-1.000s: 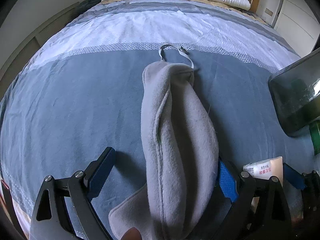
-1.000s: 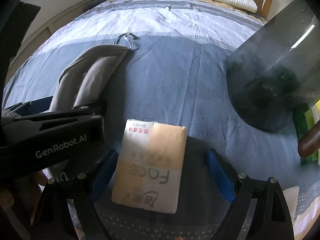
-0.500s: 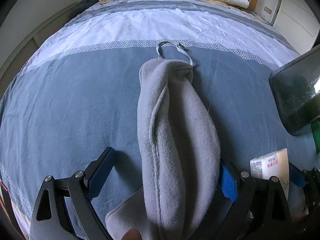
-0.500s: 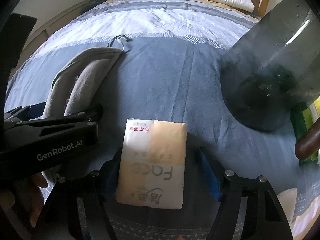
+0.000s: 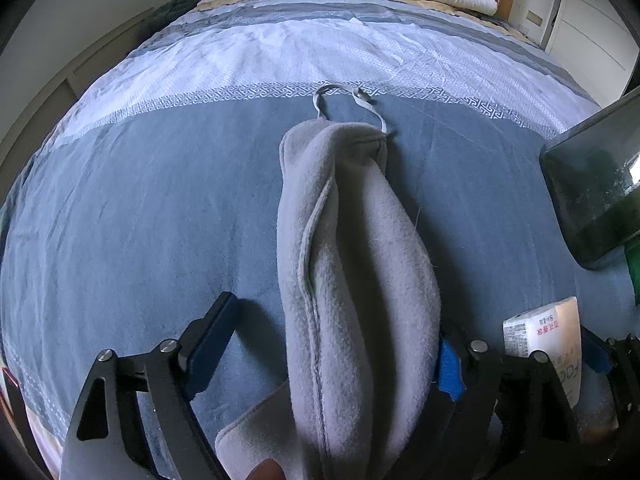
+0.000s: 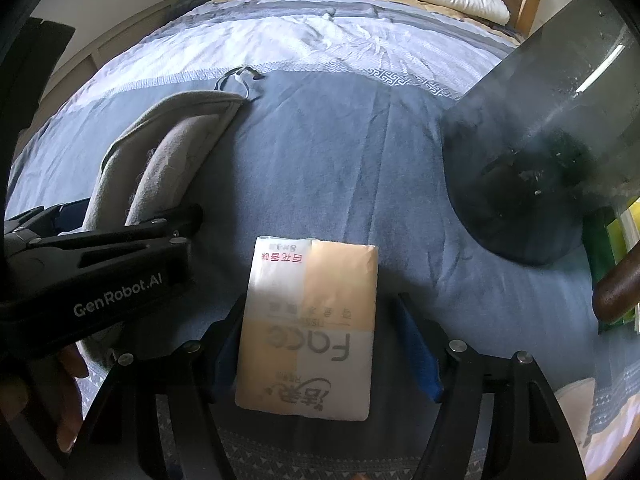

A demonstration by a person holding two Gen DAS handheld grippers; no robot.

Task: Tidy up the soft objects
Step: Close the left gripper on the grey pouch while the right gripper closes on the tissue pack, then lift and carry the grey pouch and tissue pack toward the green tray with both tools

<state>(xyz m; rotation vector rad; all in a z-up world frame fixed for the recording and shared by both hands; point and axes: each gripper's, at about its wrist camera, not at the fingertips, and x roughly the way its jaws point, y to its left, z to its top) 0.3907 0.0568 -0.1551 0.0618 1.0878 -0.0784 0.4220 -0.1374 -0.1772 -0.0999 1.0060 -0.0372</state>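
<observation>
2 grippers over the blue bedspread [image 5: 140, 220]
left gripper [image 5: 332, 344] spread wide around grey fleece cover [image 5: 352, 264]; right gripper [image 6: 320, 344] pinching tissue pack [image 6: 310, 328]

Grey fleece pouch [image 5: 352, 280] on blue bedspread [image 5: 140, 220], between parted jaws

Left gripper [image 5: 328, 340]: jaws spread wide, left finger standing free, right finger against grey fabric. Right gripper [image 6: 320, 344]: jaws narrowed, pads touching or almost touching the pack's sides; contact unconfirmed. Both point toward the bed's headboard edge.
</observation>
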